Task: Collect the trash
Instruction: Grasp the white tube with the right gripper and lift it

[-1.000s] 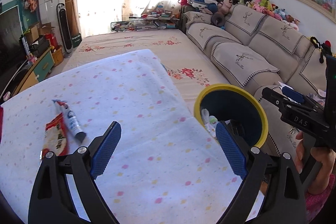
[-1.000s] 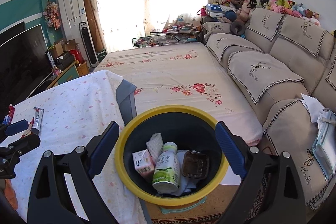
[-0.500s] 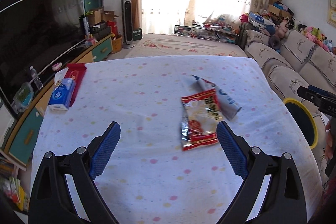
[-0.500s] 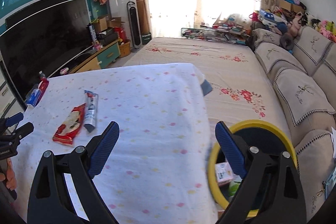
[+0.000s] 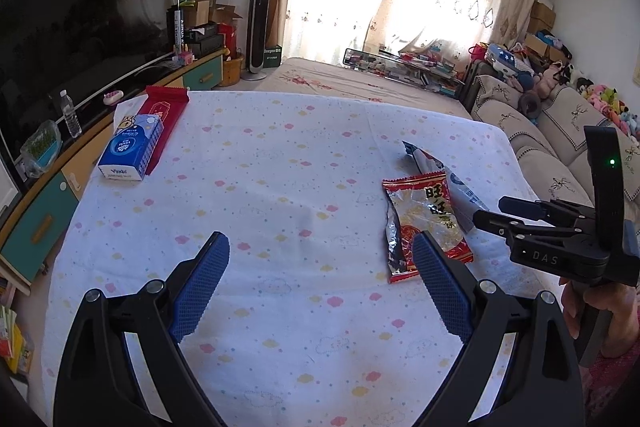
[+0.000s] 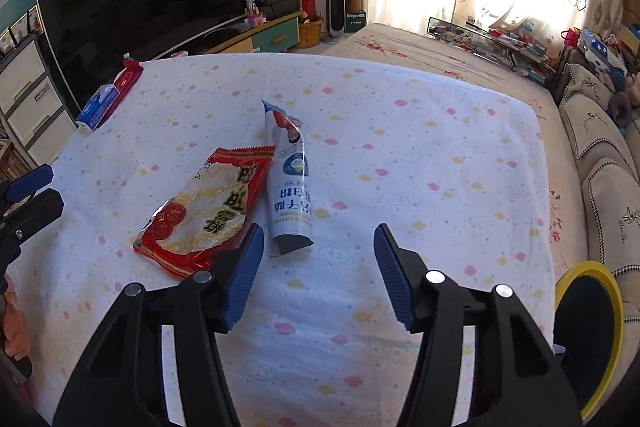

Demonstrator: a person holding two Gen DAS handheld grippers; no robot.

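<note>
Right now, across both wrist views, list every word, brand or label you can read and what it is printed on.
"Vinda": end of the blue tissue pack.
"DAS": body of the right gripper.
"旺旺": red snack wrapper.
"Deeyeo": green box by the tower fan.
White tube: print upside down, unreadable.
Red packet, spine lettering on the TV stand: too small.

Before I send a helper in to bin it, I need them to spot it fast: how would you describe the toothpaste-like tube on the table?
Find the table under the white cloth dotted with pastel clouds. Near its middle two pieces of trash lie touching. The flattened white and blue squeeze tube with a dark cap end is the narrow one, beside the wider red and clear crinkly snack wrapper.
</note>
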